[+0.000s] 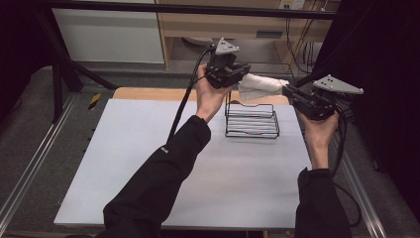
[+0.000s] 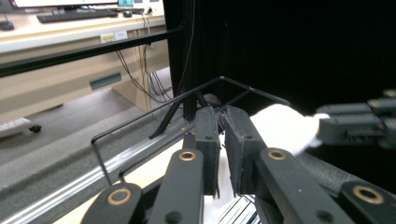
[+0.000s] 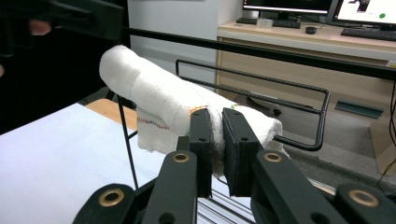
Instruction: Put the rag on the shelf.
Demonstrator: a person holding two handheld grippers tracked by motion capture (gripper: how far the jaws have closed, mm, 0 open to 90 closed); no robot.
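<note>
Both grippers are up off the desk [image 1: 148, 163], carrying one rolled white towel [image 1: 258, 87] between them, above the black wire rack [image 1: 251, 120].

Left gripper [image 1: 241, 74]: clenched on the left end of the towel. In the left gripper view its jaws sit nearly together with white cloth pinched in the narrow gap, and the rest of the roll [image 2: 280, 126] runs off to the right toward the other gripper [image 2: 322, 128].

Right gripper [image 1: 288, 91]: clenched on the right end. In the right gripper view the jaws [image 3: 218, 135] bite the near end of the roll [image 3: 159, 100]; a band of coloured stitching shows on the cloth just left of the jaws.

Towel position: held roughly level in mid-air, touching neither rack nor desk as far as the high view shows. It hangs over the rack's far edge, between the two hands.

Rack: stands on the far part of the desk's white surface, right of centre. Its upper wire frame [image 3: 261, 88] shows behind the towel in the right gripper view.

Left hand [image 1: 210, 96] grips its tool from below, with the dark sleeve [image 1: 158, 183] running diagonally across the desk. Right hand [image 1: 319, 131] is at the desk's right edge.
</note>
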